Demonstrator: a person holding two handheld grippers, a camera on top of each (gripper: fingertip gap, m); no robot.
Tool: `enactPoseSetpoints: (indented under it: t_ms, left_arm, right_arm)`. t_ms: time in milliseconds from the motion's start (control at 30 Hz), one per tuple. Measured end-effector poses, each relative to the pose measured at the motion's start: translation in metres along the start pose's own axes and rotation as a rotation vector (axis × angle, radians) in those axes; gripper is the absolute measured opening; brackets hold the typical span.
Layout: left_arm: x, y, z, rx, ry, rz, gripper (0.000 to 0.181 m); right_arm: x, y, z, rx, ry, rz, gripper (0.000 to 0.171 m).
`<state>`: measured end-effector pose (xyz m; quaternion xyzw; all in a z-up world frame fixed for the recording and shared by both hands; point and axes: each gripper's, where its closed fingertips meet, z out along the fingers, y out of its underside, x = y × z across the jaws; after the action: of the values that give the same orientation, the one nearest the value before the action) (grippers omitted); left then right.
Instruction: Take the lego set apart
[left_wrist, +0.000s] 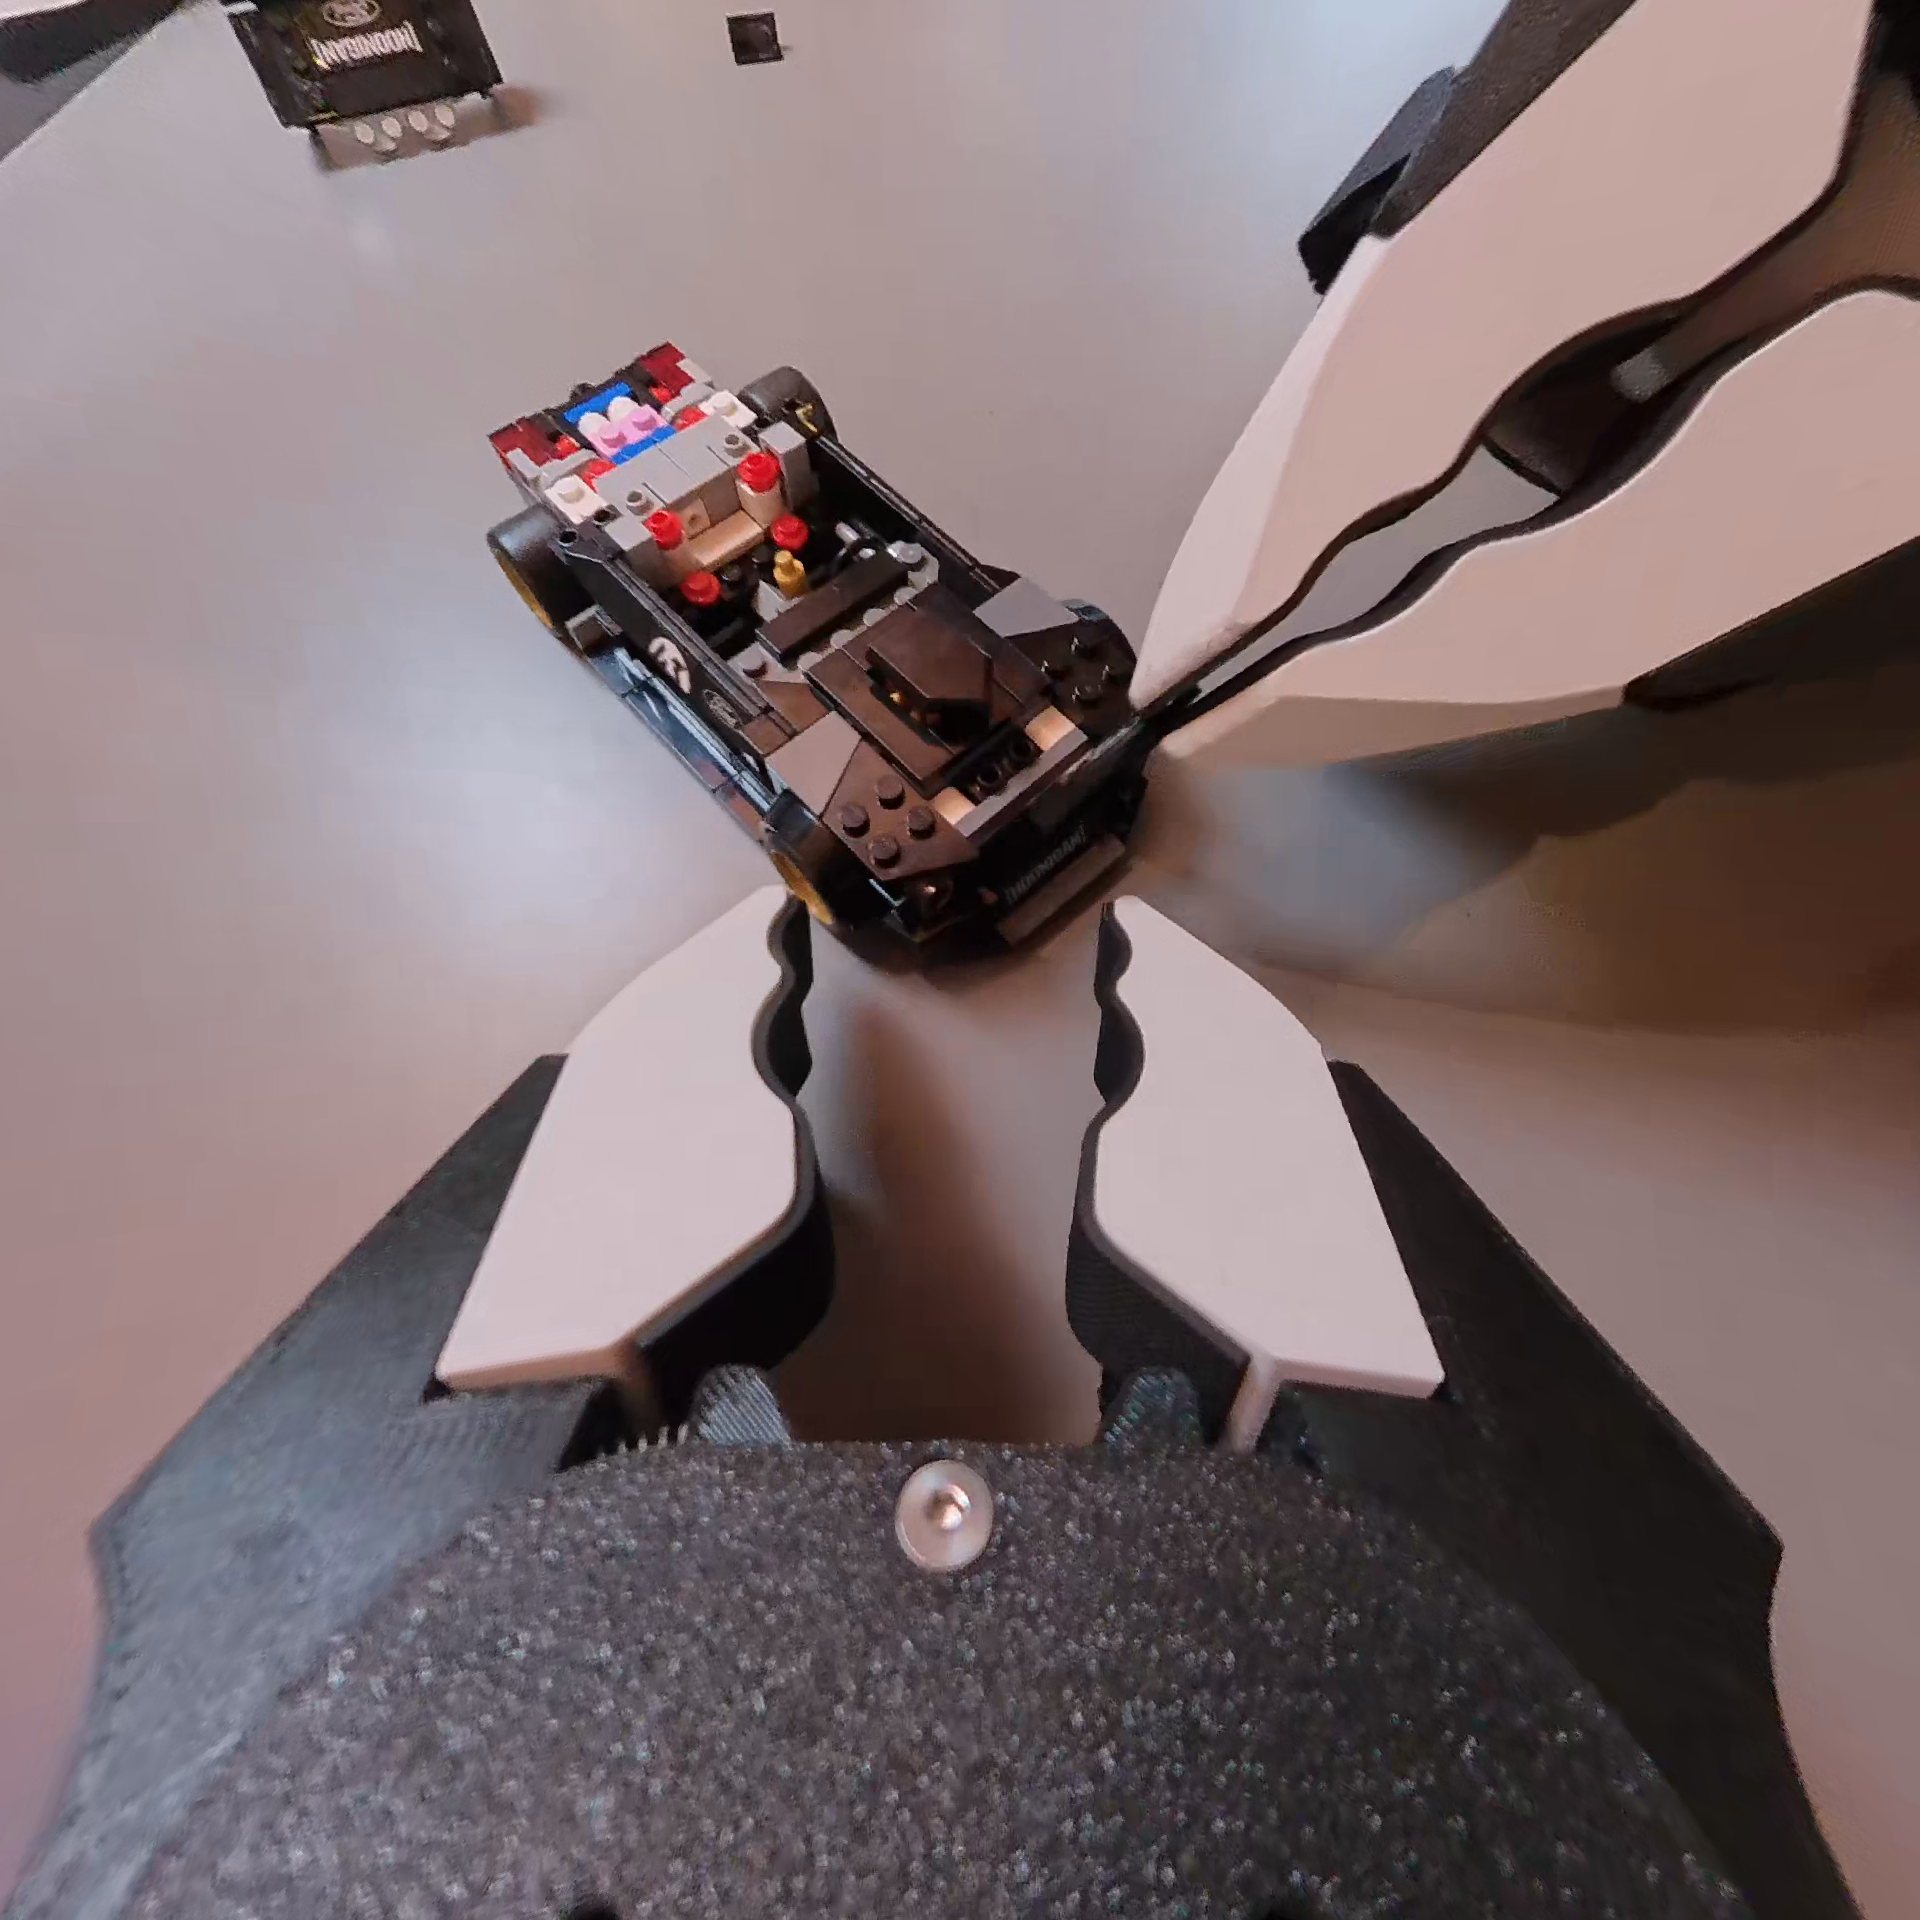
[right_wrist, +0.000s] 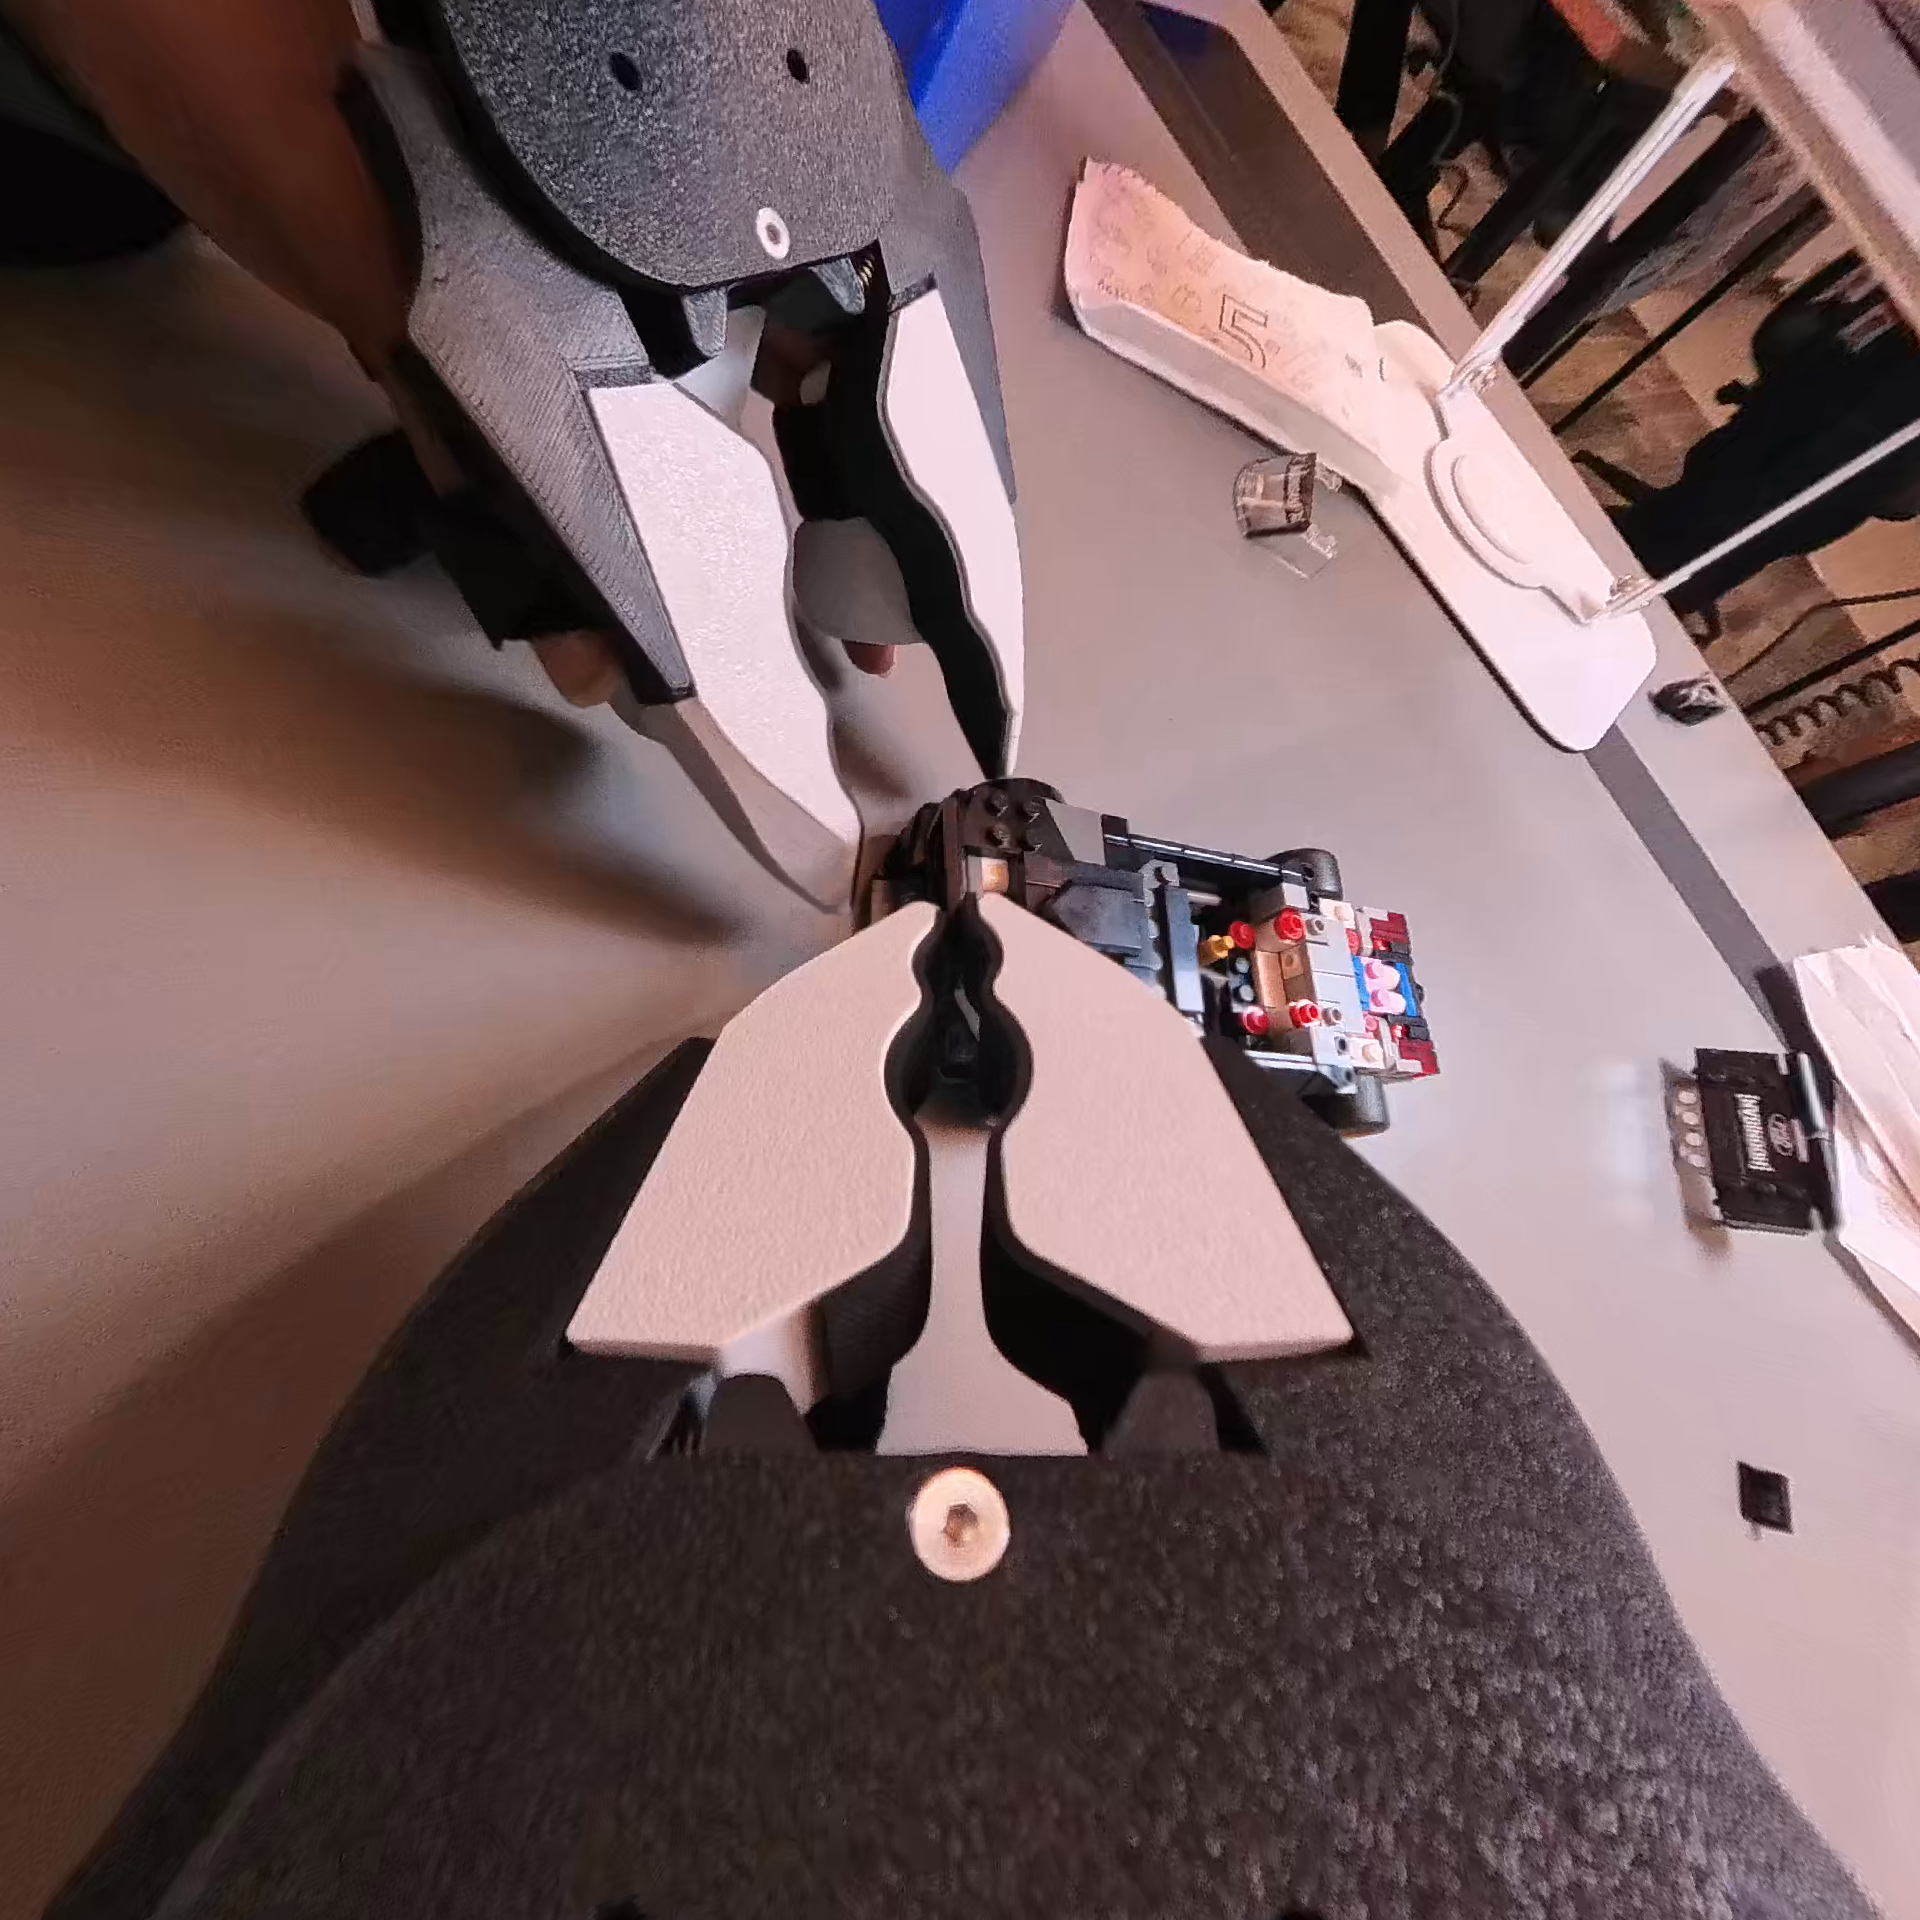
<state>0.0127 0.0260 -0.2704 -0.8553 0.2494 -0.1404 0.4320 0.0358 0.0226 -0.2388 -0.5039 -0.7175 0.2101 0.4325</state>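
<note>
A black lego car (left_wrist: 831, 665) with grey, red, blue and pink bricks showing in its open body stands on the grey table (left_wrist: 260, 831). My left gripper (left_wrist: 945, 909) has its jaws wide, one fingertip on each side of the car's nose, and clamps it. My right gripper (left_wrist: 1143, 712) comes in from the right, nearly closed, pinching a thin black piece at the car's front corner. In the right wrist view the car (right_wrist: 1288, 966) lies beyond my right gripper (right_wrist: 961, 914), with the left gripper (right_wrist: 930, 810) coming from above.
A detached black printed car panel (right_wrist: 1751, 1153) and a small black tile (right_wrist: 1763, 1496) lie right of the car. A clear windscreen piece (right_wrist: 1278, 499), a white bag (right_wrist: 1247, 312), a blue bin (right_wrist: 977, 73) and a clear stand (right_wrist: 1558, 312) are near the table's far edge. The gap from one gripper's tips to the other's is roughly 4 centimeters. The detached black printed car panel (right_wrist: 1751, 1153) is about equally far from each gripper, around 30 centimeters. My left wrist view (left_wrist: 400, 46) looks at it from another angle.
</note>
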Motion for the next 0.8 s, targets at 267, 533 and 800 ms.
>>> enactPoseSetpoints:
  t_ms: [267,533,800]
  left_arm:
    - [0.005,-0.022,-0.023,0.142,0.063,0.006,0.041]
    - [0.028,-0.055,-0.049,0.341,0.051,0.27,0.021]
    - [0.031,-0.06,-0.053,0.348,-0.025,0.376,0.007]
  right_arm:
    - [0.009,-0.016,-0.015,0.177,-0.082,0.228,0.002]
    - [0.007,-0.042,-0.032,0.395,-0.006,-0.144,0.002]
    - [0.008,-0.045,-0.033,0.425,-0.024,-0.252,0.002]
